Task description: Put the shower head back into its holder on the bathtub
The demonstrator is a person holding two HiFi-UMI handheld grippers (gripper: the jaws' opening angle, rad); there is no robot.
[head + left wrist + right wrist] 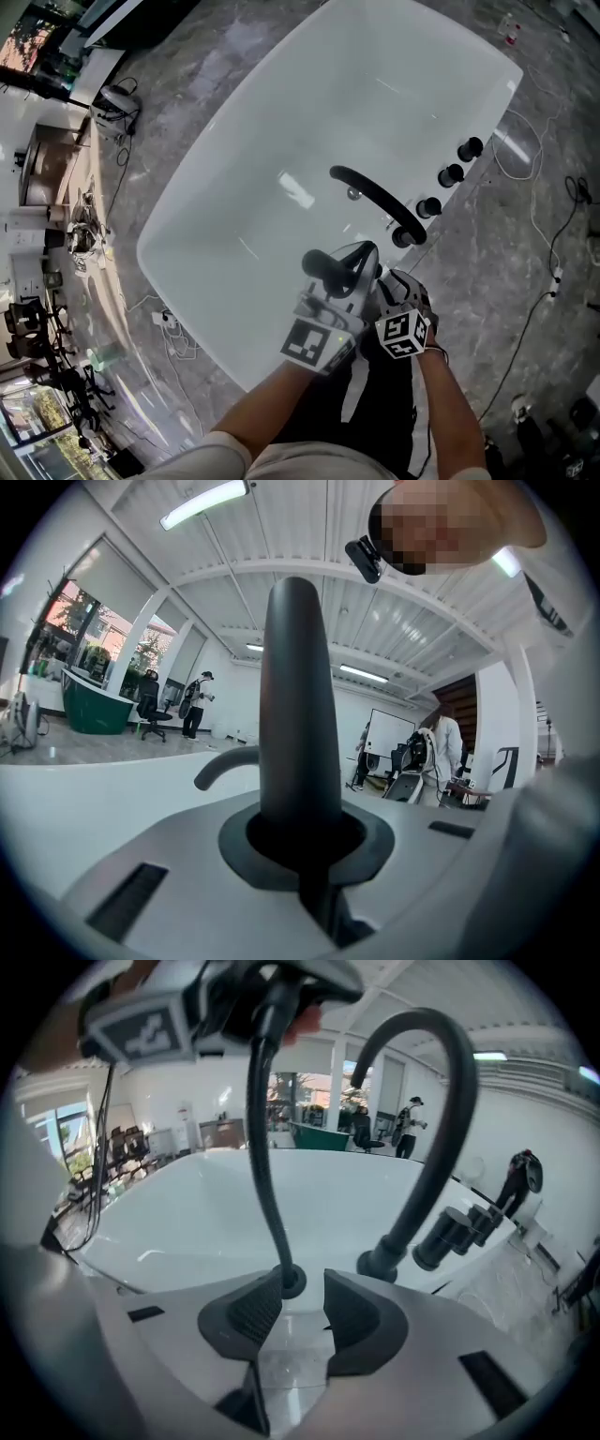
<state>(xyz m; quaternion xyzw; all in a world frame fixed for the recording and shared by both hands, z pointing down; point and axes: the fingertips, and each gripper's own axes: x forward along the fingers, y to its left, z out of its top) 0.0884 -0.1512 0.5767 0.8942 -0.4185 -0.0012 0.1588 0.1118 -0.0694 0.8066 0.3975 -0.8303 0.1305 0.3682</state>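
The left hand-held gripper [342, 277] is clenched on the black shower head [298, 714], whose handle stands upright out of the closed jaws (the pads sit snug round its lower end). In the head view it hangs over the near rim of the white bathtub [281, 112]. From it the black hose [258, 1147] drops in a curve to a black ring [291, 1282] set in the rim, so the shower head is up in the air, apart from that ring. Just to the right, the right hand-held gripper [302, 1293] is released: its jaws stand apart and hold nothing, with the ring just beyond the tip of one jaw. Further right rises the arched black spout [441, 1129], then a row of three black knobs [450, 175] along the rim.
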